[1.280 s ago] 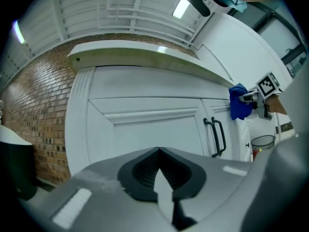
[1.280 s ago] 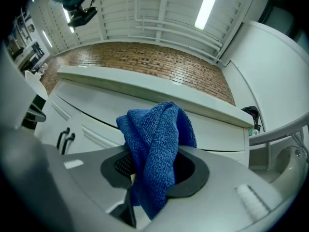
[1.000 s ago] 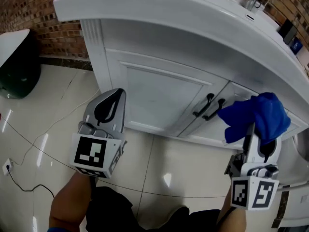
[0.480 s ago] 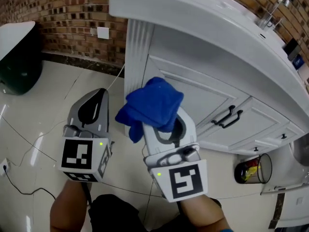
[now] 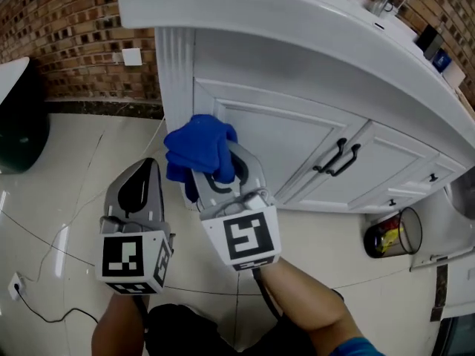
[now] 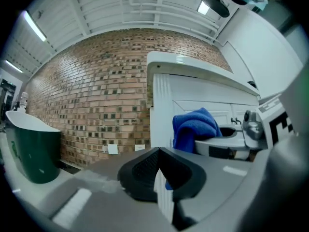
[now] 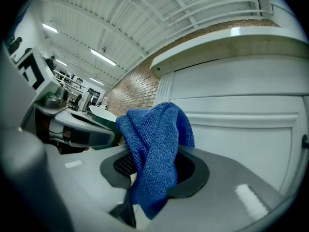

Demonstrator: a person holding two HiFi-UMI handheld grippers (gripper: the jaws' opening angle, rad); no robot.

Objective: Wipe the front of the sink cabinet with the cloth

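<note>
White panelled wood made up the sink cabinet. Its front showed no wipe marks, so progress could not be read, and most of it seemingly was left to do. The right gripper was clamped on the blue cloth, bunched at the door's left edge, touching or nearly so. The left gripper, jaws together and empty, hung beside it.
</note>
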